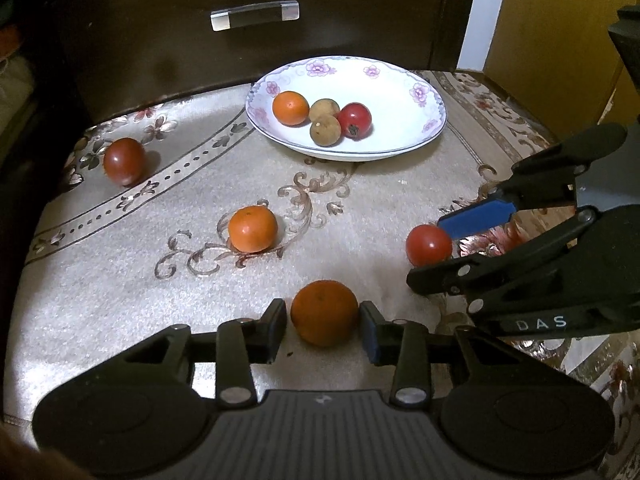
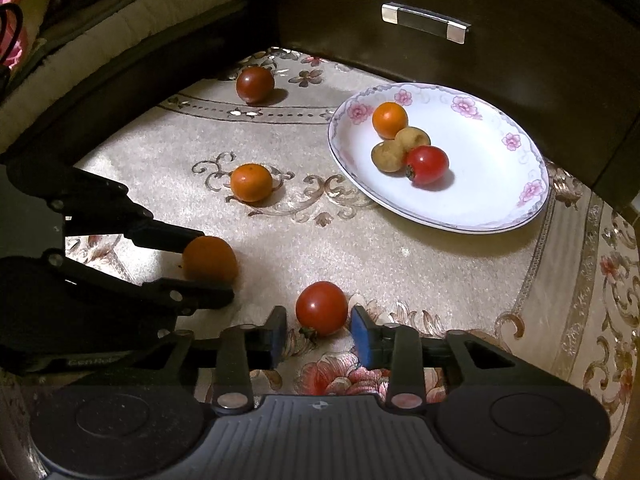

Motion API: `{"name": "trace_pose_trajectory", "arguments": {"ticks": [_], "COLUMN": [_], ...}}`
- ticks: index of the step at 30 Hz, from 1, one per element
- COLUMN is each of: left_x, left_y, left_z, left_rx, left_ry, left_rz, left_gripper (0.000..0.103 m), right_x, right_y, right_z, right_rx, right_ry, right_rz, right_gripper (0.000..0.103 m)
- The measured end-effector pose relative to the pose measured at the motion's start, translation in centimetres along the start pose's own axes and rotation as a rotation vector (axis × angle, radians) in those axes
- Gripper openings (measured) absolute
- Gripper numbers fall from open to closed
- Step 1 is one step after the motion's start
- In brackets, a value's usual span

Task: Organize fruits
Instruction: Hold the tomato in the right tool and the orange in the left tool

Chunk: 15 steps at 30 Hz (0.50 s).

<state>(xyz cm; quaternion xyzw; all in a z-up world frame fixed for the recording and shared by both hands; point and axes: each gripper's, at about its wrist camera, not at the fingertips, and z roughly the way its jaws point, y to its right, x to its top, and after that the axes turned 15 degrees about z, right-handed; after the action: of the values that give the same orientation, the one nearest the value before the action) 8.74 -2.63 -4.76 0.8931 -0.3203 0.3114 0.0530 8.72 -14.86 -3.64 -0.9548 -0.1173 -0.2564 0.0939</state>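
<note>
Between the pads of the left gripper (image 1: 324,326) sits an orange (image 1: 324,313) on the patterned tablecloth (image 1: 120,280); thin gaps show on both sides, so the claw is released around it, not clenched. Just to its right, the right gripper (image 2: 319,334) straddles a red tomato (image 2: 322,307) in the same way, pads apart from the skin, released. Farther out on the cloth lies a second orange (image 1: 253,229), and far left a dark tomato (image 1: 124,161). At the far side stands a white flowered plate (image 1: 400,92) holding a third orange (image 1: 291,108), two brown round fruits (image 1: 325,122) touching each other, and another red tomato (image 1: 355,120). Behind the plate rises a dark drawer front (image 1: 160,20) with a metal handle (image 1: 255,15).
</note>
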Motion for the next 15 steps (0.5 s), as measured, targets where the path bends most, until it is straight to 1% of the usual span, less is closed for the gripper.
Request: {"name": "trace_pose_trajectory", "arguments": {"ticks": [1,8,10,11,12,13,15], "left_x": [0.06,-0.10,-0.13,-0.12,-0.09,-0.04,0.04], "left_y": [0.03,0.09,0.04,0.05,0.05,0.05,0.12], "left_z": [0.04,-0.02,-0.10,-0.13,-0.13,-0.14,-0.21], "left_rx": [0.001,0.004,0.000,0.000,-0.001,-0.002,-0.002], "left_ry": [0.000,0.009,0.011,0.010,0.008,0.007,0.009], "left_rz": [0.002,0.006,0.002,0.002,0.001,0.002,0.005], "left_gripper": [0.046,0.045,0.041,0.041,0.041,0.041,0.041], "right_x": [0.03,0.12,0.03,-0.02,-0.05,-0.04,-0.05], "right_y": [0.02,0.34,0.20,0.09,0.00,-0.07,-0.37], "right_z": [0.03,0.15,0.12,0.12,0.11,0.09,0.10], "right_rx": [-0.003,0.003,-0.007,-0.016,-0.013,-0.008,-0.016], "right_ry": [0.003,0.007,0.009,0.012,0.011,0.011,0.008], "right_rz": [0.001,0.012,0.004,-0.002,-0.003,-0.002,-0.012], "right_gripper": [0.039,0.038,0.034,0.032,0.027,0.024,0.023]}}
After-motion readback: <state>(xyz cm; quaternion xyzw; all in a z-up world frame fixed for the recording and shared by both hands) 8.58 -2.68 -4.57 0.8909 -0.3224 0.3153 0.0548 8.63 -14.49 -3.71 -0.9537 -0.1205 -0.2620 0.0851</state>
